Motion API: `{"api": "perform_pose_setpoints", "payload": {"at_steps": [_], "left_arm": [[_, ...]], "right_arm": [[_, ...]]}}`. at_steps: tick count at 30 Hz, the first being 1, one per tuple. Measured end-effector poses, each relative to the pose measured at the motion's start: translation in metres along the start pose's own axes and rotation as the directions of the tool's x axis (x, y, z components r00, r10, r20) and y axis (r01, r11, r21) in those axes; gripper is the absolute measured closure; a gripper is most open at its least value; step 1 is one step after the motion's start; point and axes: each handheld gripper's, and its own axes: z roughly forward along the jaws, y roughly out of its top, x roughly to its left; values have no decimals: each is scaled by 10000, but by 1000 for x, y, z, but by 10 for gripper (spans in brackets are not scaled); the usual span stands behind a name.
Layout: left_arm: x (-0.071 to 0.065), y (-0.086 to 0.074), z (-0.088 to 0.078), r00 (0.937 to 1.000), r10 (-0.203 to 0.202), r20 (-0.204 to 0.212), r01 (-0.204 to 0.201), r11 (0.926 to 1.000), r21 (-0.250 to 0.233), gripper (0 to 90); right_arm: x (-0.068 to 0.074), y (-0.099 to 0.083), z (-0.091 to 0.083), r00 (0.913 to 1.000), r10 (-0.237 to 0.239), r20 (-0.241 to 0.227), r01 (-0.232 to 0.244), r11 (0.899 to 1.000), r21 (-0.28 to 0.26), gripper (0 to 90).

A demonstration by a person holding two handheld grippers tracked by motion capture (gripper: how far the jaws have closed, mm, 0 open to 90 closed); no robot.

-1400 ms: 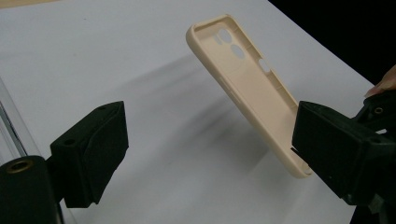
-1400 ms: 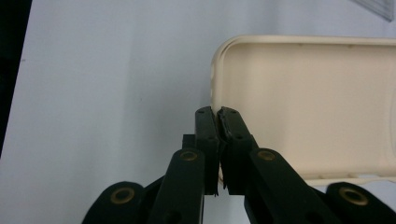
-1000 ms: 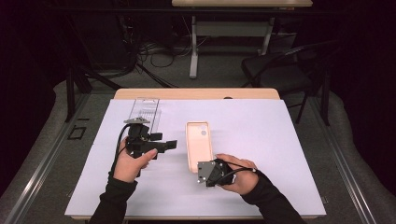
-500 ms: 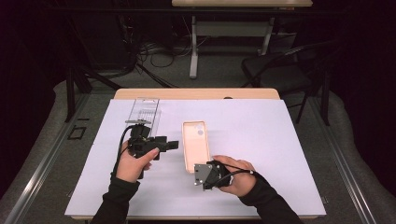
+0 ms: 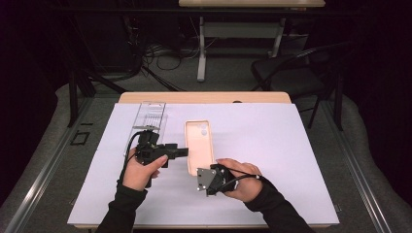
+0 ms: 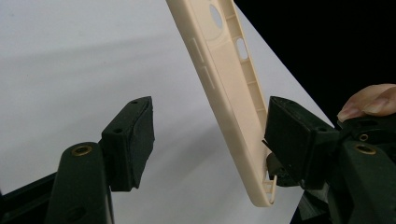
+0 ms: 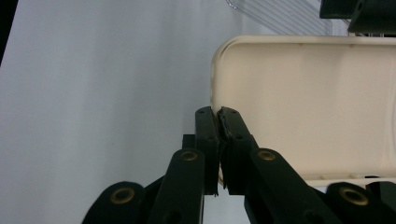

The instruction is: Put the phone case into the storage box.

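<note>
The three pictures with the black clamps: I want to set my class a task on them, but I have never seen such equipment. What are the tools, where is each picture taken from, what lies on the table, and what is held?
A person sits at a table covered with a white sheet and holds a hand tool with two black jaws in each hand. The high view looks down from above. The other two views come from small cameras riding on the tools, looking along their jaws.

On the sheet lie a beige phone case and a clear plastic box.

The right gripper is shut on the rim of the case near a corner, pinching its edge. The left gripper has just been closing; the case's long side stands between its jaws, close against one pad, while the other pad is clearly apart from it.
</note>
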Motion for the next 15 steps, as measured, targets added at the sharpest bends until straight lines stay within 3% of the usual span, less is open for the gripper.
{"api": "perform_pose_setpoints", "payload": {"at_steps": [1,5,9,15], "left_arm": [[0,0,0,10000,-7,-16,7,10000,4,332],[0,-1,1,10000,-41,-34,41,10000,-30,339],[0,-1,1,9999,-92,44,92,10000,33,379],[1,-2,1,9991,-416,22,416,9991,79,392]], "right_arm": [[0,1,0,9998,-194,72,195,9998,-71,874],[2,1,0,9999,-51,105,51,10000,-15,875],[2,1,1,9996,-218,182,219,9997,-60,874],[4,2,3,9993,-308,195,309,9995,-43,873]]}}
